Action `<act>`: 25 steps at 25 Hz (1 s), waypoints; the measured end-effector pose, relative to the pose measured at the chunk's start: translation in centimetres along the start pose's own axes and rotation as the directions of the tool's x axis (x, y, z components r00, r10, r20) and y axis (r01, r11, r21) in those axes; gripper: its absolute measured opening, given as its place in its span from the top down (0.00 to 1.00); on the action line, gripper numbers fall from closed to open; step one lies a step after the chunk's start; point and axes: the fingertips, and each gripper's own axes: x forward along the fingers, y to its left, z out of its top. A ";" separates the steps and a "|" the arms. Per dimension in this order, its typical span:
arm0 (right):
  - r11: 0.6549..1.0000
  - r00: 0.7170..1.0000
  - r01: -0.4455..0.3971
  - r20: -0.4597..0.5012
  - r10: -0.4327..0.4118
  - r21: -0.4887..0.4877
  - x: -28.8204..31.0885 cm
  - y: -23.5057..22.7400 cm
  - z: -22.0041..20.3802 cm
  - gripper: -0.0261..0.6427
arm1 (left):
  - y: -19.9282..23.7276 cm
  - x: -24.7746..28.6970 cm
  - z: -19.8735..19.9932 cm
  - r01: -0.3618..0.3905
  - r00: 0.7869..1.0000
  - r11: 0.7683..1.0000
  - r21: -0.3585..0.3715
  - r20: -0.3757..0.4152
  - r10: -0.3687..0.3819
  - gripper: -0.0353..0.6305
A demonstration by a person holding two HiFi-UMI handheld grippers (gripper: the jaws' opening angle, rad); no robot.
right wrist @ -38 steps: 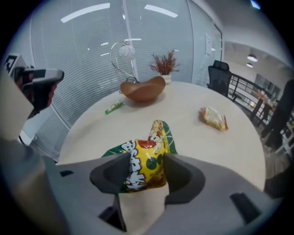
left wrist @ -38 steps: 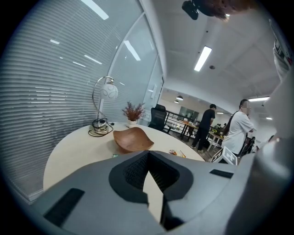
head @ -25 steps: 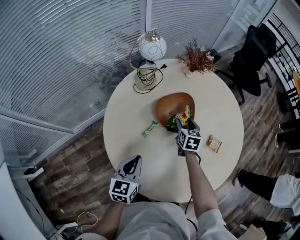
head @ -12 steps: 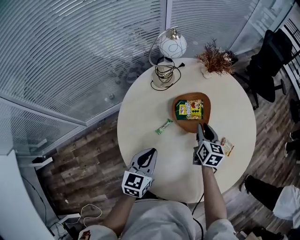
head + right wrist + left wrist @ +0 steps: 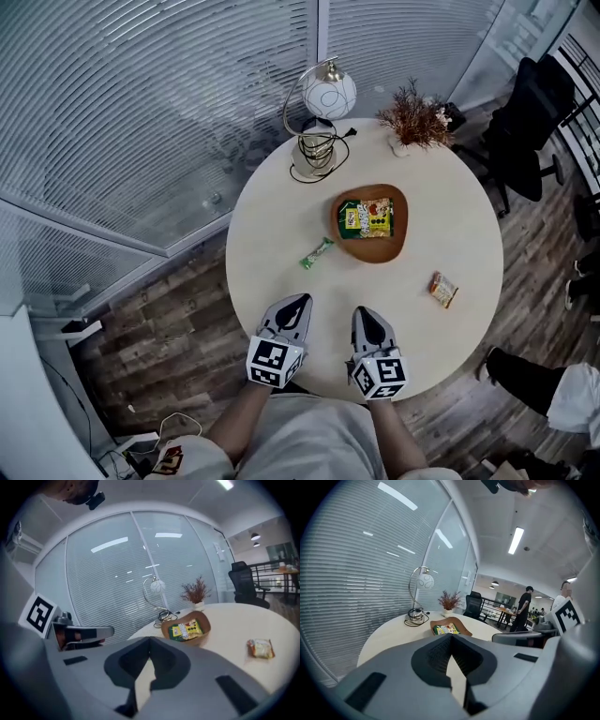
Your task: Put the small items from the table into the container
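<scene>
A brown wooden bowl (image 5: 376, 249) sits mid-table with a green and yellow packet (image 5: 366, 217) lying in it. Left of the bowl, a green snack bar (image 5: 316, 253) lies on the round table (image 5: 281, 216). An orange packet (image 5: 442, 289) lies to the bowl's right. Both grippers hover side by side at the table's near edge, away from all items. My left gripper (image 5: 298, 300) is shut and empty. My right gripper (image 5: 366, 312) has its jaws closed together with nothing between them. The right gripper view shows the bowl (image 5: 202, 619) and the orange packet (image 5: 260, 648) ahead.
A globe lamp (image 5: 323, 108) with a coiled cord and a small dried plant (image 5: 412, 120) stand at the table's far edge. Curved glass walls with blinds run behind it. A black office chair (image 5: 525, 112) is at the far right. People stand in the background.
My right gripper let go of the green and yellow packet in the bowl, drew back to the near table edge and shut. The left gripper barely shifted.
</scene>
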 end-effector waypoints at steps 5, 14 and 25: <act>1.000 0.998 -0.024 -0.064 0.024 -0.001 0.6 1.8 -2.3 0.94 | 0.1 -0.1 -0.2 0.012 1.000 1.000 0.015 -0.009 -0.012 0.96; 0.999 0.987 -0.032 -0.155 0.034 0.018 9.4 1.7 -5.0 0.86 | 2.8 -2.4 -0.1 -0.034 0.999 0.999 -0.003 0.017 0.034 0.96; 0.969 0.937 0.237 -0.280 -0.208 0.074 22.0 -2.7 -8.8 0.62 | 8.0 -7.3 -2.0 -0.132 0.991 0.991 -0.033 -0.028 0.131 0.96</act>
